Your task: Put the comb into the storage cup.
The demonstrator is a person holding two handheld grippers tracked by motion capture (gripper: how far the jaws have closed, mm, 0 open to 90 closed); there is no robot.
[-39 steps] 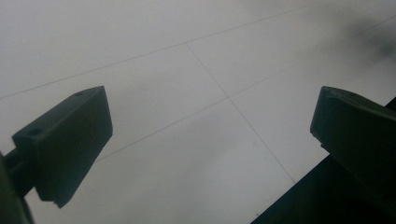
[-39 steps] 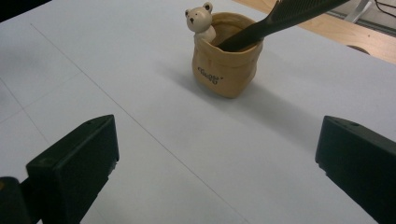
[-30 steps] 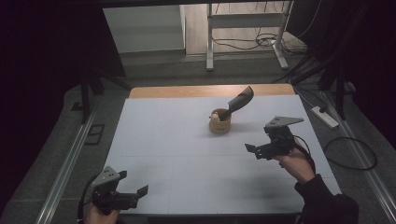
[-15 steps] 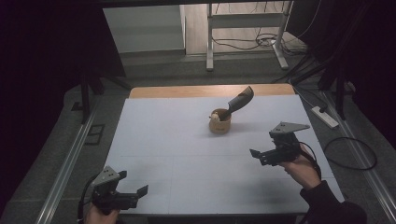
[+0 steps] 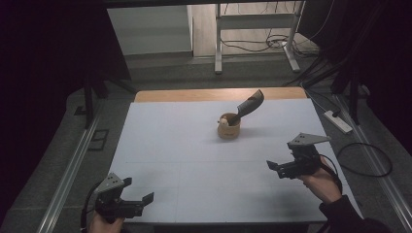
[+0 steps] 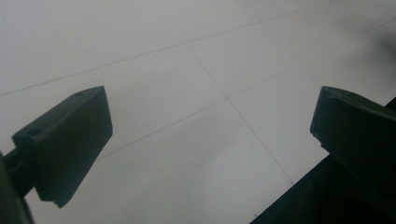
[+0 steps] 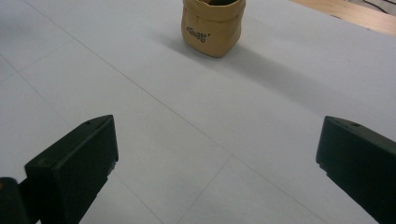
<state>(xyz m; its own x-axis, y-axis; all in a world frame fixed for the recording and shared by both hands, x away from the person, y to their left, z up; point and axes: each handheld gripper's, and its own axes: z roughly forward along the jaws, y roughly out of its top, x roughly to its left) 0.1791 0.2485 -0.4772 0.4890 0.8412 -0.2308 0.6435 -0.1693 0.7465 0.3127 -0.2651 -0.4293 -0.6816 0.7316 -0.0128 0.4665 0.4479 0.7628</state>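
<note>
Dim room; grey floor [image 5: 160, 68]; white table frame [image 5: 218, 34]; cables [image 5: 252, 44].

A small tan pouch of soft, matt, paper-like material [image 7: 213, 29] sits crinkled on a smooth, matt white surface [image 5: 184, 145] scored with thin lines. A strip of bare wood [image 5: 194, 94] edges its far side. Both tongs [image 7: 217, 172] have matt black plastic jaws.

A: Right gripper [image 7: 217, 158] status?
B: Jaws wide apart, nothing between them, over white table [image 7: 140, 102].
A: Ahead?
B: Tan pouch [image 7: 213, 28], upright, printed lettering, well apart from the jaws.
</note>
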